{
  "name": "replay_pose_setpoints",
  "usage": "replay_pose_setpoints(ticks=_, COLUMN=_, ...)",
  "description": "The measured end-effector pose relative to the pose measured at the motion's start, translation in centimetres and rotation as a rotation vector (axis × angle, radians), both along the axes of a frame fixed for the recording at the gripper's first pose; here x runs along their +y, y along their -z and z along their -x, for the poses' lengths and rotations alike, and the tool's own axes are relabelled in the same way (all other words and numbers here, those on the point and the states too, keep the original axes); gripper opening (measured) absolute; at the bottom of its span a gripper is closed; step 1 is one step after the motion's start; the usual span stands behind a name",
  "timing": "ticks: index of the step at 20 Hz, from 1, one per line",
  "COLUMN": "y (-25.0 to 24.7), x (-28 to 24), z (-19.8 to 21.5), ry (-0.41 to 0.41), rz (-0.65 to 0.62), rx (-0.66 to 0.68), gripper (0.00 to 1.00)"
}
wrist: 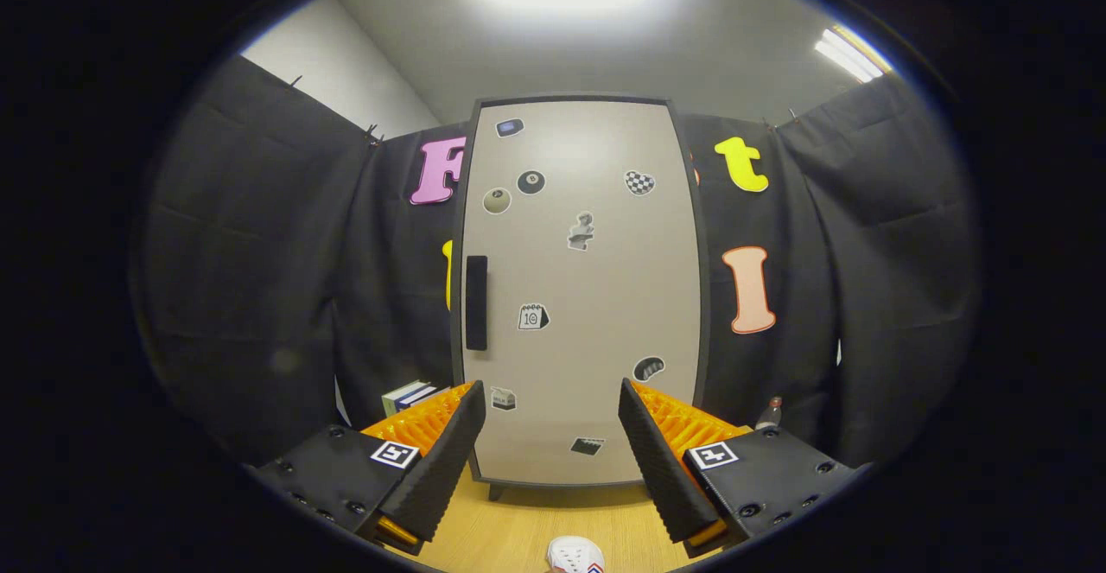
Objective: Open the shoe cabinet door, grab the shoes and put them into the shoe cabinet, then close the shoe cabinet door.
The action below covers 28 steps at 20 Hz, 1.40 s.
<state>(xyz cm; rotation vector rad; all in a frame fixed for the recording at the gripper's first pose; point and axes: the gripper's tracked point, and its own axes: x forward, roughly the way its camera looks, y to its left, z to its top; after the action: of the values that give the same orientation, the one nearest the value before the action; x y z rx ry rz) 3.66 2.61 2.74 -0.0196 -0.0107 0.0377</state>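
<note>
The shoe cabinet (579,296) stands upright straight ahead, its pale door shut and dotted with several stickers. A dark vertical handle (476,302) sits on the door's left side. My gripper (551,404) is open, its two fingers spread wide in front of the door's lower part with nothing between them. The tip of a white shoe (575,553) lies on the wooden floor (518,530) just below and between the fingers.
Black cloth walls close in on both sides of the cabinet. A small stack of books (411,396) rests left of the cabinet base, behind the left finger. A small bottle (769,413) stands to the cabinet's right.
</note>
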Motion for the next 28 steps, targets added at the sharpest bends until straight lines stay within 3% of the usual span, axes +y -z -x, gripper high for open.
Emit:
replay_pose_setpoints(ticks=14, y=-2.0, x=8.0, z=-16.2, ry=-0.089, rz=-0.005, rx=0.034, gripper=0.97)
replay_pose_setpoints(ticks=23, y=-2.2, x=12.6, z=-20.3, ry=-0.121, rz=0.011, rx=0.041, gripper=0.96)
replay_pose_setpoints(ticks=25, y=-1.8, x=12.4, z=-21.2, ry=-0.076, rz=0.015, rx=0.055, gripper=0.89)
replay_pose_setpoints(ticks=28, y=-0.8, x=11.8, z=-22.5, ry=-0.022, rz=0.005, rx=0.098, gripper=0.69)
